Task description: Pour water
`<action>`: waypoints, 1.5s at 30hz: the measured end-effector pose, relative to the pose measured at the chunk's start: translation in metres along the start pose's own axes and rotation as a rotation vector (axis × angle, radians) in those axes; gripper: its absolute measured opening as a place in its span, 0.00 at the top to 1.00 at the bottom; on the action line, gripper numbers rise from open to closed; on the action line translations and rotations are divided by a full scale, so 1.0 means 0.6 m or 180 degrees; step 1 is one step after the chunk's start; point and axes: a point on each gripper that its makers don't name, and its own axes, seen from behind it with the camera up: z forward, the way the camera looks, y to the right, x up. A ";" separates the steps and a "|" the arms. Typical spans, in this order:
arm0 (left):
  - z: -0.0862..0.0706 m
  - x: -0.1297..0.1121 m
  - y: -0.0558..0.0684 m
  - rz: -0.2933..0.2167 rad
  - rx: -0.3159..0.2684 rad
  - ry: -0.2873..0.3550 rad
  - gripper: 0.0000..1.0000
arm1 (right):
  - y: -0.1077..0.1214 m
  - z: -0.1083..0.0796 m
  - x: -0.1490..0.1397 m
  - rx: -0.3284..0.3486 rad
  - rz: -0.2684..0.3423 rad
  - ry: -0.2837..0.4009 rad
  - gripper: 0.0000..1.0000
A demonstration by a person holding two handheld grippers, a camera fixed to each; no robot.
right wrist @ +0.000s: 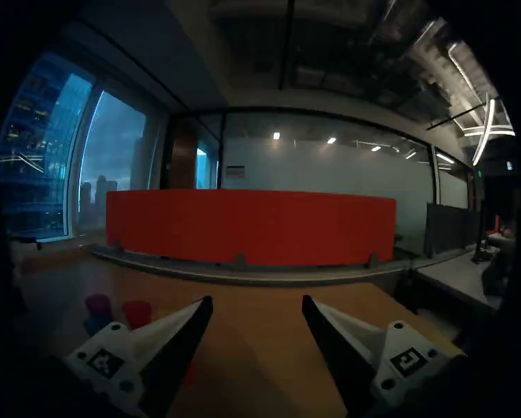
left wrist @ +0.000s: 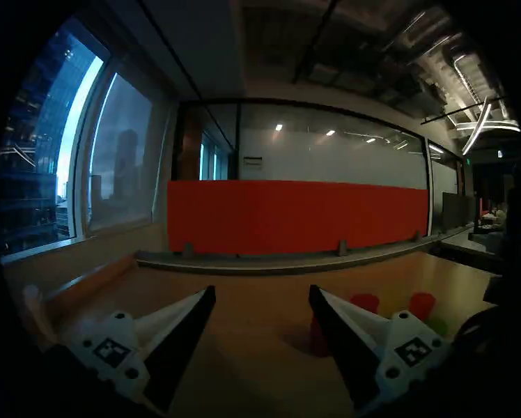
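Left gripper view: left hand-held gripper gapes wide, empty; right hand-held gripper likewise.

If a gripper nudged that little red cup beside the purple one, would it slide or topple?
Probably slide: the red cup looks small and plastic, so likely light, and the wooden table looks smooth. It stands upright and seems taller than wide, so a high push might tip it. The purple cup stands close and could get knocked.

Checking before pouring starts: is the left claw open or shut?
Open. In the left gripper view the left claw has its fingers wide apart, wooden table showing between them, nothing gripped.
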 end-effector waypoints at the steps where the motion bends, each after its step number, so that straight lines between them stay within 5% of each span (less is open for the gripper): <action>1: 0.003 0.010 0.002 0.0004 -0.0006 0.0005 0.00 | 0.000 0.002 0.008 0.0010 -0.0007 -0.0011 0.01; 21: 0.033 0.174 0.019 0.0029 -0.0221 0.0035 0.00 | -0.013 0.033 0.129 0.0209 0.0122 -0.0137 0.01; 30: 0.042 0.184 0.027 0.0064 -0.0336 -0.0031 0.00 | -0.022 0.032 0.146 0.0307 0.0091 -0.0092 0.01; 45: 0.060 0.174 0.075 0.0115 -0.0830 -0.0090 0.00 | -0.093 0.019 0.165 0.1014 0.0046 -0.0018 0.01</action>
